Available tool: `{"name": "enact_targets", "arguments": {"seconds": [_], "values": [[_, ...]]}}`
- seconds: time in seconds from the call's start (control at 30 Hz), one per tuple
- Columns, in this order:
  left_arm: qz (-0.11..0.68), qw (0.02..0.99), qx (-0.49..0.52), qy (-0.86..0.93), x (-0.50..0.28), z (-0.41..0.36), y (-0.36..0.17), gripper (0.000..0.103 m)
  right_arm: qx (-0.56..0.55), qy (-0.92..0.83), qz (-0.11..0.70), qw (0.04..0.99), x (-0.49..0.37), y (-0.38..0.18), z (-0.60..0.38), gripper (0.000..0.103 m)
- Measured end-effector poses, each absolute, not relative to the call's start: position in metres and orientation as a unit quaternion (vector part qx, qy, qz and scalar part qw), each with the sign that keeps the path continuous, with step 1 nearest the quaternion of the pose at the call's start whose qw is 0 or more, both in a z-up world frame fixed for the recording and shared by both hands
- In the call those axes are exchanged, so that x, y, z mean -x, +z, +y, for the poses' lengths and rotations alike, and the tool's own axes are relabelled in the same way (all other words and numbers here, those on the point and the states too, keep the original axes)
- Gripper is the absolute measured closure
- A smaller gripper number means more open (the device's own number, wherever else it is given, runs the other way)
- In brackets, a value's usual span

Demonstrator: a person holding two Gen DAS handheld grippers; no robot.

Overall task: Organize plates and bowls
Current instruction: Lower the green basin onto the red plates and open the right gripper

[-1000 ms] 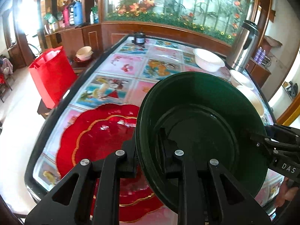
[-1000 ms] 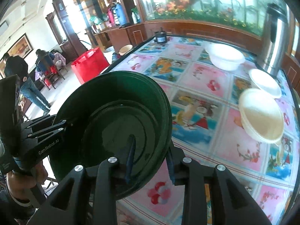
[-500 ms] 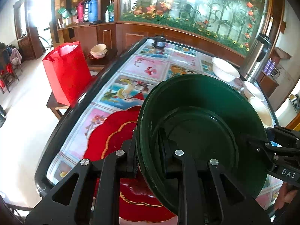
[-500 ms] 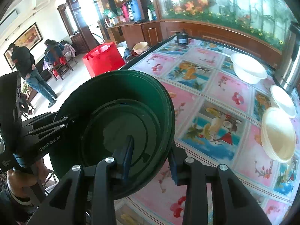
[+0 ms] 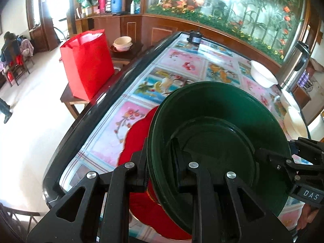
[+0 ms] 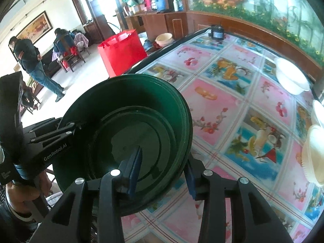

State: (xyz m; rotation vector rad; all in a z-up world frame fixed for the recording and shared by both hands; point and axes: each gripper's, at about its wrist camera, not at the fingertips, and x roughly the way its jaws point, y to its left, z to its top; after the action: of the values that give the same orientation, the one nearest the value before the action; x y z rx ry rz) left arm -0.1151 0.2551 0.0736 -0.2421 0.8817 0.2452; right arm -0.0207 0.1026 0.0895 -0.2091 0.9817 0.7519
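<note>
My left tongs (image 5: 160,170) clamp the green bowl stack's (image 5: 218,133) rim above the red plate (image 5: 135,137) at the table (image 5: 182,64) edge; right tongs (image 6: 162,174) straddle the opposite rim, just been opening, pads off.

The green bowls (image 5: 218,141) look like smooth, glossy plastic, with soft highlights along the rims; in the right wrist view several nested rims (image 6: 182,117) show the same sheen. The red plate (image 5: 139,133) under them at nine o'clock is shiny, plastic-like, with a thin gilt line. The desk (image 6: 243,105) is covered with a printed sheet under a clear, reflective layer, edged by a glossy black rim (image 5: 81,125). The left tongs (image 5: 162,172) and right tongs (image 6: 162,174) are matt black plastic with bright metal screw heads; the right tongs' pads (image 6: 134,168) look like matt blue rubber. The white bowl (image 6: 291,77) at two o'clock is smooth. The red bag (image 5: 87,64) looks like matt cloth or paper. The cabinet panelling (image 5: 162,28) is polished wood.
</note>
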Motion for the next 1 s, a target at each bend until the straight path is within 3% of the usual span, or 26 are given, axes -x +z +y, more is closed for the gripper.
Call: {"name": "enact_targets", "arguments": {"seconds": [1.0], "values": [[0.429,0.885,0.103,0.147,0.109,0.264,0.045,0.085,0.111,0.346,0.490,0.793,0.016,0.059,0.124,0.059]]}}
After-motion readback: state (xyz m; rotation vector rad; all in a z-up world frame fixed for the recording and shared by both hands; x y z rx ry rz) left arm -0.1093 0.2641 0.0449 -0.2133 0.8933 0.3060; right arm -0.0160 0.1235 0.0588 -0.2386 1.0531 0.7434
